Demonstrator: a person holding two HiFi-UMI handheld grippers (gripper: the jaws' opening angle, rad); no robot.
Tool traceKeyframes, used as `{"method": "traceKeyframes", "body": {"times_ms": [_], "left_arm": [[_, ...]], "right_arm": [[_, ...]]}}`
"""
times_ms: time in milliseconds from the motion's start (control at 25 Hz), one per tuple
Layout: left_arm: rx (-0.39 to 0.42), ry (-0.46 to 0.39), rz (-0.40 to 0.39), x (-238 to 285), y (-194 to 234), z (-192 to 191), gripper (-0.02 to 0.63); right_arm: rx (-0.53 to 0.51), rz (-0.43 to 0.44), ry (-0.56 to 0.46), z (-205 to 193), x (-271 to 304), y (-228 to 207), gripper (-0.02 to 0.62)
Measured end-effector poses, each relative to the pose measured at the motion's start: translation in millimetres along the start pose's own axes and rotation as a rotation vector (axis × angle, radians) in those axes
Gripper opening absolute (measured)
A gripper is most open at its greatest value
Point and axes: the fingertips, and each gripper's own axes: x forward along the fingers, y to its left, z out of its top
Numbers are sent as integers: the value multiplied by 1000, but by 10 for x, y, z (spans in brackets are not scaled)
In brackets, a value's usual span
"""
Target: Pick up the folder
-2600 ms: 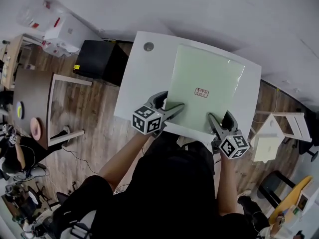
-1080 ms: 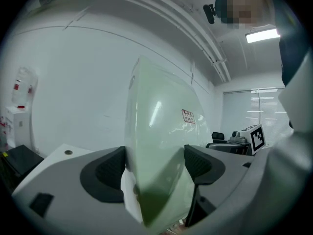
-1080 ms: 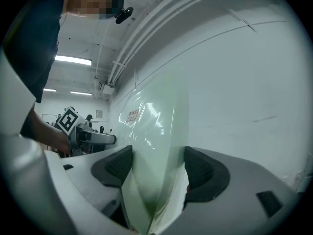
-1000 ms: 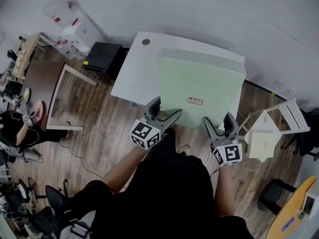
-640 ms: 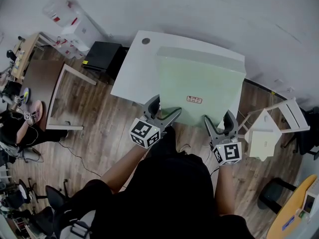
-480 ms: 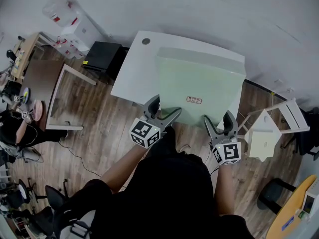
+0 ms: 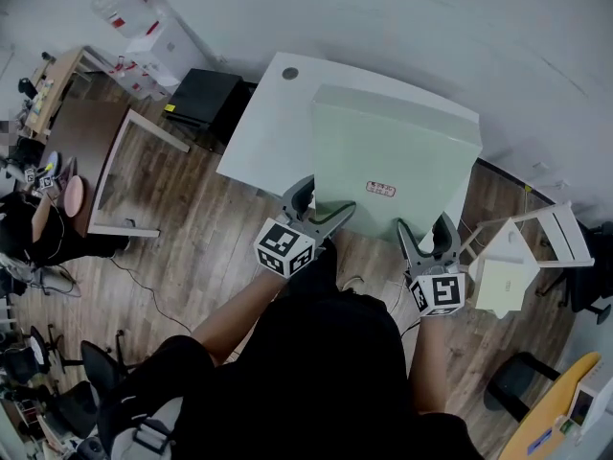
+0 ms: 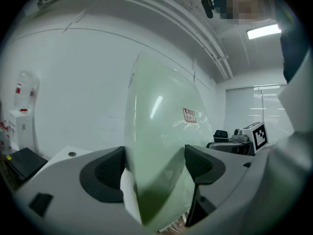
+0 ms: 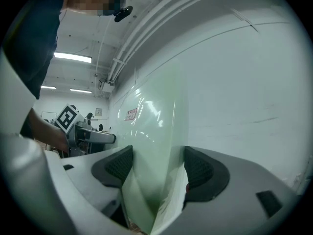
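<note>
A large pale green folder (image 7: 393, 156) with a small red-printed label hangs lifted above the white table (image 7: 268, 123), tilted up toward me. My left gripper (image 7: 314, 211) is shut on the folder's near left corner. My right gripper (image 7: 423, 235) is shut on its near right corner. In the left gripper view the folder (image 8: 161, 146) rises between the dark pads (image 8: 110, 169), with white paper sheets showing at its lower edge. In the right gripper view the folder (image 9: 156, 146) stands pinched between the pads (image 9: 198, 170) in the same way.
A black box (image 7: 206, 99) stands on the wood floor left of the table. A brown table (image 7: 77, 161) and a seated person (image 7: 24, 233) are at far left. A white chair (image 7: 517, 257) stands at the right. A white wall runs behind the table.
The folder lay flat on the table earlier. Both grippers have since lifted its near edge, and it now stands raised and tilted off the tabletop.
</note>
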Motion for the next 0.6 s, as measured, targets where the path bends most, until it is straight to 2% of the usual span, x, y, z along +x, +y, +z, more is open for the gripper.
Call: {"method": "traceKeyframes", "body": {"times_ms": [320, 600], "left_arm": [[2, -31, 30, -57, 38, 2, 371], [37, -50, 48, -122, 83, 62, 373]], "right_arm": [[-21, 18, 3, 24, 61, 41, 333], [-12, 20, 8, 34, 117, 102, 334]]}}
